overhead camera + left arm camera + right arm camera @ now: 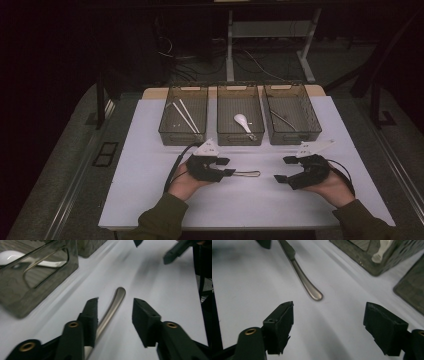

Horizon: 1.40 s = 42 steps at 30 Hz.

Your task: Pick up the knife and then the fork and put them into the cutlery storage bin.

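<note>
Left gripper (115,311): we see jaws parted, moderate gap, nothing pinched. Metal utensil handle (112,306) lies flat on white tabletop (160,285), running up between left jaws, hugging one jaw, clear of other; we can't tell if it touches. Handle's rounded tip pokes out just past jaw tips.

Right gripper (328,312): jaws wide, empty. Same handle out ahead of them, tip pointing toward gap, not inside it.

Three mesh bins (240,100) sit beyond both jaws; white spoon (242,121) in middle one.
</note>
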Tool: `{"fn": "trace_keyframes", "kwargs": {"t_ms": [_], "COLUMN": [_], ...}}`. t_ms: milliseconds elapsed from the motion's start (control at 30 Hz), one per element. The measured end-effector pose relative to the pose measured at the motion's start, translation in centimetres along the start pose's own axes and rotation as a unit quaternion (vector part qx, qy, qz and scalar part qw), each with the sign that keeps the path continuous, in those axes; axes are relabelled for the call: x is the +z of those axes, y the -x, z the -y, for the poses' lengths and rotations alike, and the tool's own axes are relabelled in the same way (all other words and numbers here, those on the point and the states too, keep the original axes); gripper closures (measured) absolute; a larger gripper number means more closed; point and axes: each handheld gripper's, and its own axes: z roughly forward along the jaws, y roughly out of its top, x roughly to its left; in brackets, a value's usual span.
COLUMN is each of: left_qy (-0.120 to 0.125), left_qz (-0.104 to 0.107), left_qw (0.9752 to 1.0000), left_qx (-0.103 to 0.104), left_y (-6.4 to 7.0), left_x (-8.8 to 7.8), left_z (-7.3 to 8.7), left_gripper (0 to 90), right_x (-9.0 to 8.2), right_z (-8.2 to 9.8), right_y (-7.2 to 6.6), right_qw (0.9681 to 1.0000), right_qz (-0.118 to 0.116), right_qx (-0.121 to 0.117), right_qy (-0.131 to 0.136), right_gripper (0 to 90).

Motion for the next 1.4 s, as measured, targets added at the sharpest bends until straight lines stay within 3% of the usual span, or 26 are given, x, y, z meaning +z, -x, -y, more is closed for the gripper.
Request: {"fn": "trace_keyframes", "kwargs": {"t_ms": [267,433,667,1000,1067,1167,1400], "left_qy": [0.025,0.036,0.033,0.040,0.041,0.044,0.043], "left_qz": [-0.016,-0.024,-0.033,-0.042,-0.047,-0.049,-0.046], "left_qw": [0.9993,0.9987,0.9984,0.9970,0.9968,0.9965,0.9967], "left_qx": [-0.023,-0.027,-0.031,-0.051,-0.050,-0.052,-0.052], "left_y": [0.5,0.4,0.4,-0.1,-0.2,-0.3,-0.3], "left_x": [-3.3,-5.2,-6.6,-7.1,-7.1,-7.2,-7.1], "left_z": [2.7,4.0,5.7,6.3,6.4,6.4,6.4], "left_gripper": [36.0,25.4,14.6,0.0,0.0,0.0,0.0], "right_x": [1.8,3.0,5.7,9.8,10.5,11.3,13.3], "right_z": [-2.7,-4.7,-7.3,-9.9,-10.2,-10.6,-11.2], "right_y": [0.4,0.3,-0.3,-2.1,-2.4,-2.9,-3.9], "right_qw": [0.9994,0.9983,0.9929,0.9772,0.9718,0.9663,0.9499], "right_qz": [-0.020,-0.037,-0.060,-0.084,-0.088,-0.093,-0.094], "right_qx": [-0.026,-0.041,-0.083,-0.143,-0.160,-0.172,-0.199], "right_qy": [-0.010,-0.019,-0.061,-0.133,-0.149,-0.168,-0.222], "right_gripper": [33.8,42.3,53.7,66.0,68.1,70.4,73.0]}}
